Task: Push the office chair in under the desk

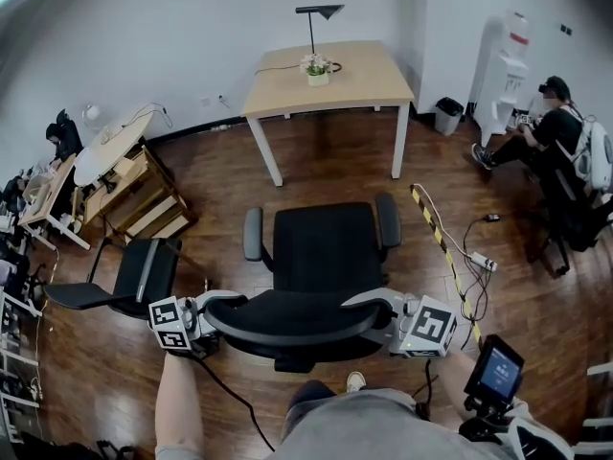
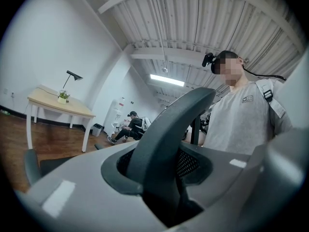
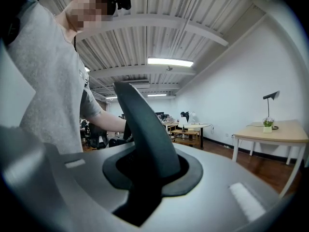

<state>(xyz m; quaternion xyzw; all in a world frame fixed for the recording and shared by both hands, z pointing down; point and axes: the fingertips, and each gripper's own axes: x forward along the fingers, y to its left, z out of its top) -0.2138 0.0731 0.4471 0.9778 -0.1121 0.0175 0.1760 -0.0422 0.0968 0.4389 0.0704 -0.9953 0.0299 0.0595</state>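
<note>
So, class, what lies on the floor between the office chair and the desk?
Nothing: in the head view, only bare wooden floor separates the office chair from the desk. The striped cable cover lies off to the right.

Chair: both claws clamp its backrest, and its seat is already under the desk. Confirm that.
Not quite. The left claw and right claw do clamp the backrest, but the seat is not under the desk yet. The head view shows it standing short of the desk, with bare floor between them.
</note>
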